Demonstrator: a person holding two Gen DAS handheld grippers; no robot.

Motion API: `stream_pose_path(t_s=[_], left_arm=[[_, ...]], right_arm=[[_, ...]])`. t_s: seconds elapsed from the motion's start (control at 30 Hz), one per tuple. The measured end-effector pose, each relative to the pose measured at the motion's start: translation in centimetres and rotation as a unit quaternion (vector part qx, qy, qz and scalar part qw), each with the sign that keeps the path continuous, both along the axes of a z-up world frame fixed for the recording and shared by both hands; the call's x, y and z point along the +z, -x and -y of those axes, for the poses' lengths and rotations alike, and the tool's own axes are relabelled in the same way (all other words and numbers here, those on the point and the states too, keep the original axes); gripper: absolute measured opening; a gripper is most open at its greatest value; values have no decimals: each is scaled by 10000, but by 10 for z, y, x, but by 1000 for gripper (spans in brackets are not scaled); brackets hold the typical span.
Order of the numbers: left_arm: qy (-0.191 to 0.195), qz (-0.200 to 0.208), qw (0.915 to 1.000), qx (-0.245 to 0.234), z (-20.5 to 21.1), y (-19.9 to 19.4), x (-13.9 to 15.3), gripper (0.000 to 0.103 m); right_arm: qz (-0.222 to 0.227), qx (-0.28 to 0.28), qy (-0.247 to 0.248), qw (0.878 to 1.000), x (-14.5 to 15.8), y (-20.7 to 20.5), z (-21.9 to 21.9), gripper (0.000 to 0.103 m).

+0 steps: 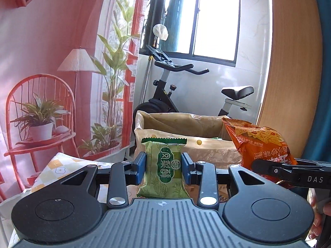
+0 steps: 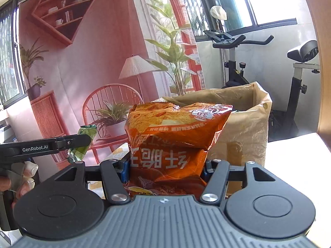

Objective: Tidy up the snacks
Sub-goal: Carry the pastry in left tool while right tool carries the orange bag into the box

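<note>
the left claw (image 1: 163,168) is clenched on a green pastry packet (image 1: 163,169), blue pads (image 1: 139,168) pressed against both side edges so the packet stands upright, clear of the bench. the right claw (image 2: 166,170) is grasping an orange chip bag (image 2: 175,136) low on its body, printed text inverted, so the bulk of the bag rises above the grip. both items are held raised on the near side of an open tan plastic bag (image 1: 186,128), which stands on the bench with its mouth spread; this suggests the bag is the collection point and both snacks are staged for lowering in. the bench carries a checked floral cloth (image 1: 55,165) at near left. beyond it hangs a pink printed backdrop (image 1: 41,41) showing a chair, lamp and plants; an exercise bike (image 1: 186,86) stands far right under a bright window (image 1: 215,16).
</note>
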State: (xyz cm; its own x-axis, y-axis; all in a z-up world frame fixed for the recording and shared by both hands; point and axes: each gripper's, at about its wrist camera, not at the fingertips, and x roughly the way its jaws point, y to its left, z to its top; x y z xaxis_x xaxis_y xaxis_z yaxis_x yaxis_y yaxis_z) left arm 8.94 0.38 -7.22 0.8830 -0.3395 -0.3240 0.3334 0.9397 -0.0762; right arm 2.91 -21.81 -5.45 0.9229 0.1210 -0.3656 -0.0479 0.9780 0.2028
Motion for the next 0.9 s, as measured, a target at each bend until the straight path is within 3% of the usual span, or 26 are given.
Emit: stream_pose_path(t_s=[0.2, 0.37, 0.57, 0.8, 0.9], left_arm=[[34, 132, 9998, -110, 28, -46, 26, 38], [-29, 120, 9998, -126, 54, -101, 41, 38], [-358, -25, 9992, -172, 84, -158, 39, 38], [-600, -378, 9973, -171, 99, -189, 15, 39], [-509, -475, 9975, -121, 96, -195, 8, 54]], right_arm=[[226, -167, 296, 9992, 37, -45, 30, 60], [127, -334, 494, 9981, 46, -105, 59, 60], [-184, -444, 399, 9980, 29, -162, 85, 60], [-740, -585, 262, 9952, 1, -185, 106, 62], [-859, -598, 314, 9940, -3, -184, 107, 66]])
